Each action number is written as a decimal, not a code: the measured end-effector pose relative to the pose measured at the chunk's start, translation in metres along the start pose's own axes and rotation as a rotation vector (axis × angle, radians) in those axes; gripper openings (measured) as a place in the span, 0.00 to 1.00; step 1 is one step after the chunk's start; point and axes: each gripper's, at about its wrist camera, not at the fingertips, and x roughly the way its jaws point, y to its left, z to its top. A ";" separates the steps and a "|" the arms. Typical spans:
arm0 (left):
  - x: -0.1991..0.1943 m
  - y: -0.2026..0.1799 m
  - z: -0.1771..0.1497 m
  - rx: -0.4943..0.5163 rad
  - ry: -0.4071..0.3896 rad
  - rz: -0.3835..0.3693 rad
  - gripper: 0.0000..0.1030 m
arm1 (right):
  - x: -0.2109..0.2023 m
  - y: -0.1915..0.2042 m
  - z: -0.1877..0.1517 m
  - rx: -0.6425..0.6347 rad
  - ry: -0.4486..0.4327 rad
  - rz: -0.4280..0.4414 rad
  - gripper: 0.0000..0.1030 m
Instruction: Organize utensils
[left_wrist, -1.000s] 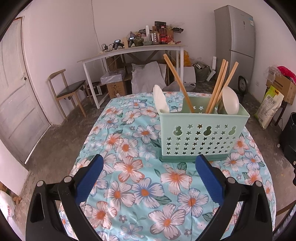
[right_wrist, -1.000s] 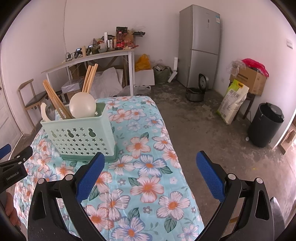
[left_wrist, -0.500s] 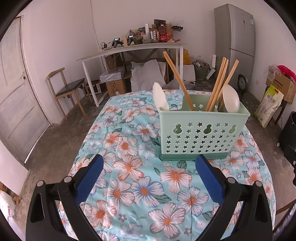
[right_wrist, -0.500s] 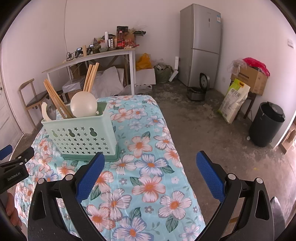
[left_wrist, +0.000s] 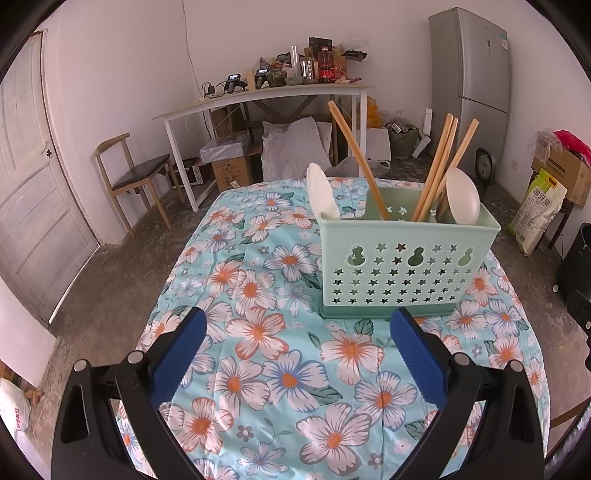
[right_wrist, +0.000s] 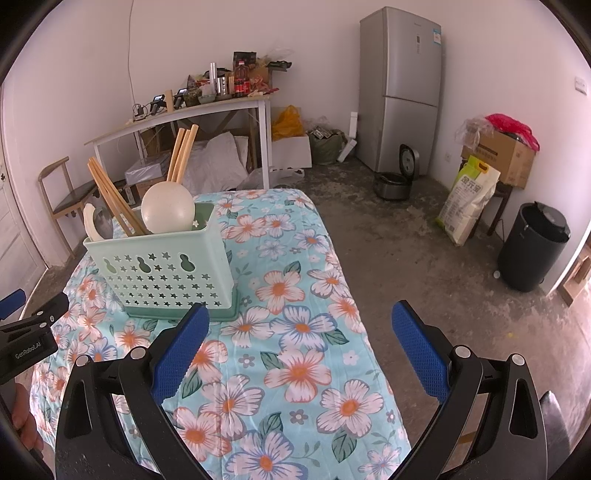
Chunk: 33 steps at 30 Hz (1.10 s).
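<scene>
A mint-green perforated utensil holder (left_wrist: 404, 267) (right_wrist: 162, 269) stands on the floral tablecloth (left_wrist: 280, 354). Several wooden chopsticks (left_wrist: 437, 166) (right_wrist: 181, 153) lean out of it, along with white spoons (left_wrist: 461, 197) (left_wrist: 321, 194) (right_wrist: 168, 208). My left gripper (left_wrist: 295, 332) is open, hovering in front of the holder with nothing between its blue pads. My right gripper (right_wrist: 299, 328) is open too, to the right of the holder over the table's right edge. The left gripper's tip (right_wrist: 26, 325) shows at the left border of the right wrist view.
The table's right edge (right_wrist: 354, 295) drops to bare concrete floor. A white work table (left_wrist: 266, 99) loaded with clutter, a wooden chair (left_wrist: 136, 177), a grey fridge (right_wrist: 402, 92), a black bin (right_wrist: 532, 247), a rice cooker (right_wrist: 399, 177) and boxes stand around the room.
Both grippers have drawn back and risen slightly from the holder. Both stay open and nothing was picked up.
</scene>
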 end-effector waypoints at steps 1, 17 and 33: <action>0.000 0.000 0.000 0.001 0.001 0.000 0.95 | 0.000 0.000 0.000 0.000 0.000 0.000 0.92; 0.000 0.000 0.000 0.001 0.003 -0.001 0.95 | 0.001 0.001 -0.001 0.000 0.002 0.005 0.92; 0.000 0.000 0.000 0.000 0.004 -0.001 0.95 | 0.002 0.001 -0.001 0.000 0.002 0.005 0.92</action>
